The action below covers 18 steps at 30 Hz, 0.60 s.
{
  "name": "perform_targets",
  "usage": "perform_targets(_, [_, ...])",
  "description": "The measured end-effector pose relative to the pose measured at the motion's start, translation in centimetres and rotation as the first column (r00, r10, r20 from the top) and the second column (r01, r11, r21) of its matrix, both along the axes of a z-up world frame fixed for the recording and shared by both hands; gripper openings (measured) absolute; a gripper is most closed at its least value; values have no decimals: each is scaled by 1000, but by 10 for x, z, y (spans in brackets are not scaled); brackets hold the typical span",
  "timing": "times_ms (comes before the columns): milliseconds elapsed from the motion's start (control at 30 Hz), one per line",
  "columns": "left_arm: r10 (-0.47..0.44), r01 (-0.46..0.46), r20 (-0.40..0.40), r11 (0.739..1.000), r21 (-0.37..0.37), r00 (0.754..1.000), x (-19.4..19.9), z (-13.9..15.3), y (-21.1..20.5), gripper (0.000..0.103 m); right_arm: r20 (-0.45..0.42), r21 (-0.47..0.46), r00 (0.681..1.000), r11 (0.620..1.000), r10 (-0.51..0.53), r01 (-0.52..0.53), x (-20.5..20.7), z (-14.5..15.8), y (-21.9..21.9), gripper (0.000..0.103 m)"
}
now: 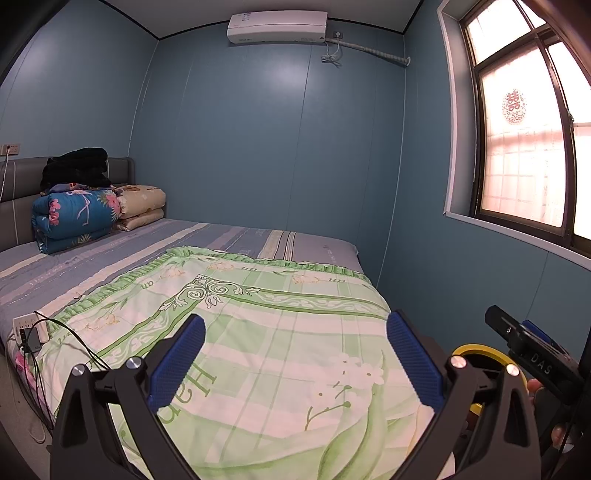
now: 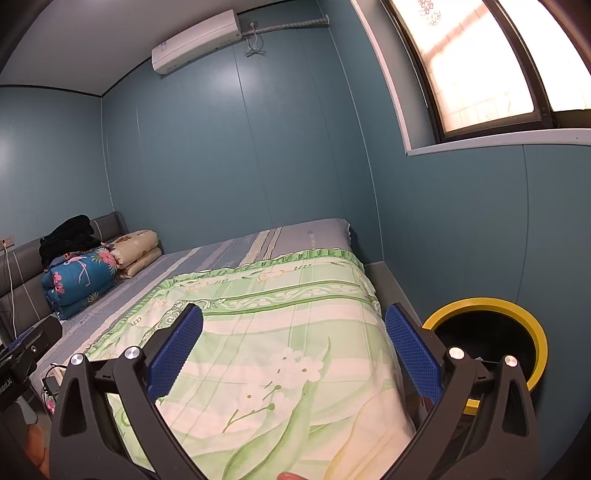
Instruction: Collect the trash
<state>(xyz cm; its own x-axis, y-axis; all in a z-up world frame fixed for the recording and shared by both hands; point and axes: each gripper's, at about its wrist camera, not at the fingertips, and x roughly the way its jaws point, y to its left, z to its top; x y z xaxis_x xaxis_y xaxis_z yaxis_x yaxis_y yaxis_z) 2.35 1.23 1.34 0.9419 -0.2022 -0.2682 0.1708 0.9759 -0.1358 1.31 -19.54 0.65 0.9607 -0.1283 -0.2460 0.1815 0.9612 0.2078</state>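
Note:
My left gripper is open and empty, held over the green floral blanket on the bed. My right gripper is open and empty, over the same blanket. A trash bin with a yellow rim and a black inside stands on the floor at the bed's right side, just behind my right gripper's right finger. The bin's rim also shows in the left wrist view, beside the right gripper's body. No loose trash shows on the bed.
Folded quilts and dark clothes are stacked at the headboard. A power strip with cables lies at the bed's left edge. A blue wall and a window are on the right. An air conditioner hangs on the far wall.

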Motion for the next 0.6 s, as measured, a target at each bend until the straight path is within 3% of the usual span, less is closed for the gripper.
perform_targets(600, [-14,14,-14,1000,-5,1000,2,-2,-1,95,-7,7,1000,1000,-7,7,2,-3,2,95])
